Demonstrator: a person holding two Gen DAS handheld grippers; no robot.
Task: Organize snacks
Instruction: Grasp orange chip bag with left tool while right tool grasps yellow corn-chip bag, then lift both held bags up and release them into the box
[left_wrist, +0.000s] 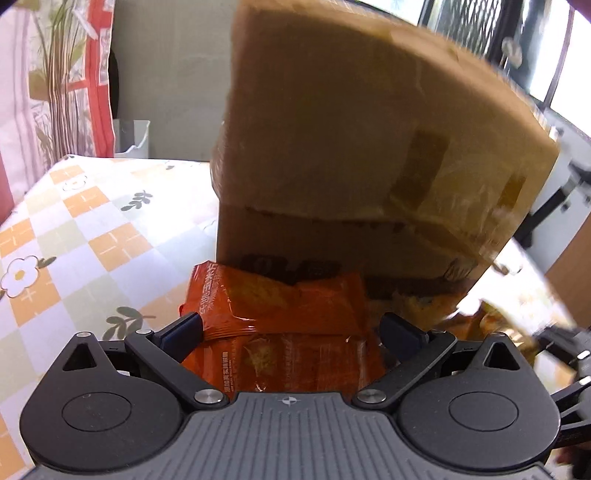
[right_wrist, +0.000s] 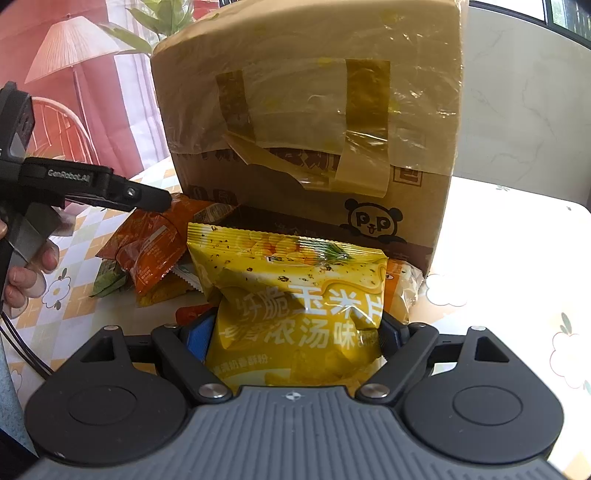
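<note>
I have the right gripper (right_wrist: 295, 332) closed on a yellow corn-chip bag (right_wrist: 295, 295), its blue pads pressing the lower sides so the bag stands upright between the jaws, clear of the heap and ready to carry. It points down at a slant toward the worktop (right_wrist: 517, 258), just in front of the cardboard box (right_wrist: 306, 110), whose taped flap hangs over the side facing me. I take the box to be where the snacks go, though its opening is out of view.

My left gripper (left_wrist: 291, 332) has its jaws spread as wide as they go, straddling an orange snack packet (left_wrist: 280, 306) that lies flat against the foot of the box. The pads stand to either side of it; the left one looks very near the packet's edge, but blur keeps me from saying it touches. This gripper also tilts downward. In the right wrist view, more packets (right_wrist: 147, 251) lie piled beside the yellow bag.
</note>
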